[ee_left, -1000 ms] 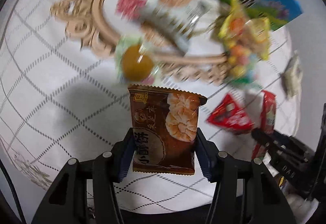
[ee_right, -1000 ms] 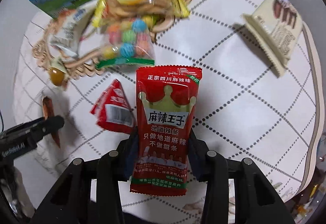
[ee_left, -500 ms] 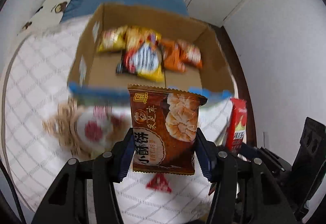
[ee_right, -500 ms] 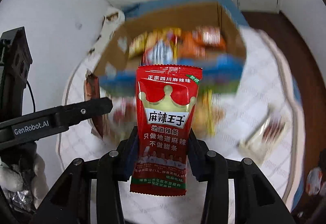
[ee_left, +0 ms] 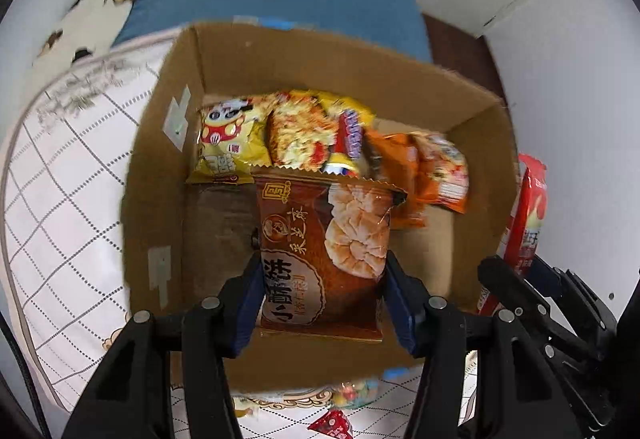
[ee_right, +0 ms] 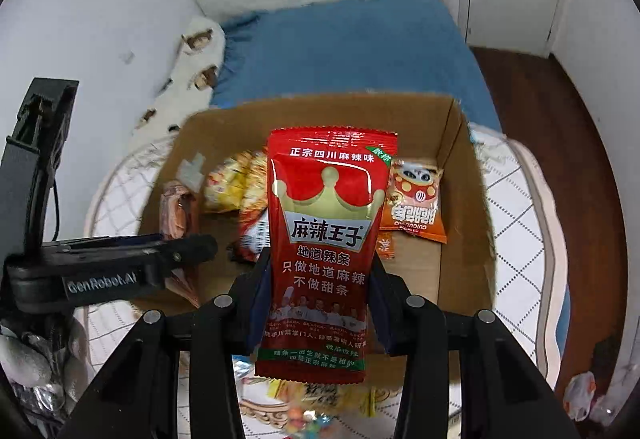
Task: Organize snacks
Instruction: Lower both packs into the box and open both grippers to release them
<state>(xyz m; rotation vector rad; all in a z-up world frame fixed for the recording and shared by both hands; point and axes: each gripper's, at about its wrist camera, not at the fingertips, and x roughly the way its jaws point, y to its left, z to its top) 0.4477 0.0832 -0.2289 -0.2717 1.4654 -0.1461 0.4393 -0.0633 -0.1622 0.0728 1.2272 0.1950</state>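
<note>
My left gripper point(ee_left: 322, 281) is shut on a brown biscuit packet point(ee_left: 326, 251), held upright above the open cardboard box point(ee_left: 152, 175). My right gripper point(ee_right: 318, 287) is shut on a red spicy-strip packet point(ee_right: 326, 239), also over the cardboard box point(ee_right: 464, 199). Several yellow and orange snack bags point(ee_left: 288, 135) lie along the box's far side. In the left wrist view the right gripper point(ee_left: 532, 279) with its red packet point(ee_left: 528, 211) shows at the right, just outside the box wall. In the right wrist view the left gripper point(ee_right: 188, 249) reaches in from the left.
The box stands on a white quilted tablecloth point(ee_left: 60, 199). A blue bed point(ee_right: 352, 51) and a bear-print pillow point(ee_left: 92, 11) lie beyond. A candy bag point(ee_left: 356, 393) and a red triangular packet point(ee_left: 332, 425) lie on the cloth in front of the box.
Both grippers have swung up from the table with their packets and travelled over to the cardboard box. The ornate tray and loose snacks have dropped out at the bottom of both views.
</note>
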